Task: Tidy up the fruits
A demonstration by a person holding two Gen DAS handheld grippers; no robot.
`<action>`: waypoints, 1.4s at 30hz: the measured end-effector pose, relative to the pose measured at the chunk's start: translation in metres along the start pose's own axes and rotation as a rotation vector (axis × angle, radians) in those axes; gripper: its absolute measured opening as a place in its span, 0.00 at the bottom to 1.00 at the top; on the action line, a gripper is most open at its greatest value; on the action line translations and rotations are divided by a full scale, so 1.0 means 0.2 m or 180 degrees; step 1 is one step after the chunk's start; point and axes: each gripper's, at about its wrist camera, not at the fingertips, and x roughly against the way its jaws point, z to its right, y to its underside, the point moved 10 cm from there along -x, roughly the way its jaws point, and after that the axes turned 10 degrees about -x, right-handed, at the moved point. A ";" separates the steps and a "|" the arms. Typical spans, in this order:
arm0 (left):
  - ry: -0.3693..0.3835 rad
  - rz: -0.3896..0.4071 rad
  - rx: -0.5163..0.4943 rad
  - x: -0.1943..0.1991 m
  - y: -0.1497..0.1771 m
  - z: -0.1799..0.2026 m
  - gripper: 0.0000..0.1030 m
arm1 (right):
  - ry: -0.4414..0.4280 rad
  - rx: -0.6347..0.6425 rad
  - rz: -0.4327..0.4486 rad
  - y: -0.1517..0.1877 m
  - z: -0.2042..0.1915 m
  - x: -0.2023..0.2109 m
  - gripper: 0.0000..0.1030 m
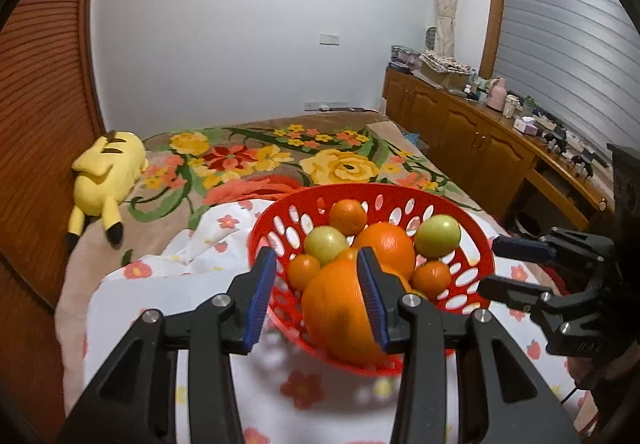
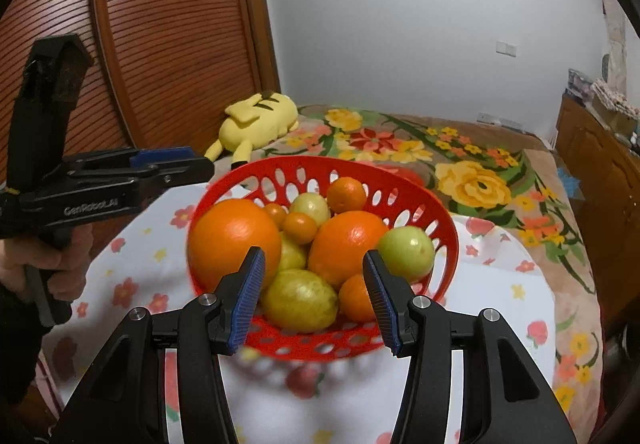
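Note:
A red perforated basket (image 1: 360, 186) (image 2: 280, 166) sits on a white flowered cloth (image 1: 160, 304) on the bed. It holds two large oranges (image 2: 234, 240) (image 2: 348, 240), several small oranges, greenish round fruits (image 2: 406, 252) and a yellow fruit (image 2: 300, 300). My left gripper (image 1: 316, 250) (image 2: 208, 164) hovers at the basket's left near rim; its blue pads stand apart and press on nothing. My right gripper (image 2: 313, 252) (image 1: 489, 264) is at the right near rim, its pads also apart with only air between them.
A yellow plush toy (image 1: 108, 172) lies at the far left of a flowered blanket (image 1: 340, 164). A slatted wooden door (image 2: 160, 44) runs along the left. A cluttered wooden cabinet (image 1: 480, 140) lines the right. A hand (image 2: 60, 256) holds the left gripper.

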 end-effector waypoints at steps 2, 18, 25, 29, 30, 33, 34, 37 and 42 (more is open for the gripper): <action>0.0014 0.0026 0.0029 0.06 0.04 0.02 0.41 | 0.0022 -0.0018 0.0049 0.02 -0.02 0.05 0.52; -0.0142 0.0300 -0.0041 0.42 0.21 0.22 0.65 | 0.0167 -0.0079 0.0337 0.18 -0.11 0.32 0.61; -0.0279 0.0543 -0.0103 0.61 0.19 0.25 0.87 | 0.0314 -0.0164 0.0565 0.21 -0.11 0.47 0.72; -0.0493 0.0648 -0.0135 0.70 0.18 0.24 0.93 | 0.0445 -0.0195 0.0747 0.21 -0.09 0.57 0.80; -0.0510 0.0656 -0.0114 0.72 0.18 0.24 0.94 | 0.0447 -0.0200 0.0763 0.21 -0.09 0.58 0.81; -0.0526 0.0677 -0.0038 0.76 0.20 0.24 0.95 | 0.0473 -0.0217 0.0829 0.22 -0.09 0.64 0.83; -0.0525 0.0678 -0.0036 0.77 0.20 0.24 0.95 | 0.0481 -0.0214 0.0857 0.23 -0.09 0.66 0.83; -0.0526 0.0698 -0.0047 0.81 0.21 0.26 0.95 | 0.0520 -0.0211 0.0947 0.23 -0.09 0.71 0.85; -0.0535 0.0737 -0.0063 0.87 0.24 0.31 0.95 | 0.0516 -0.0220 0.1048 0.23 -0.11 0.78 0.86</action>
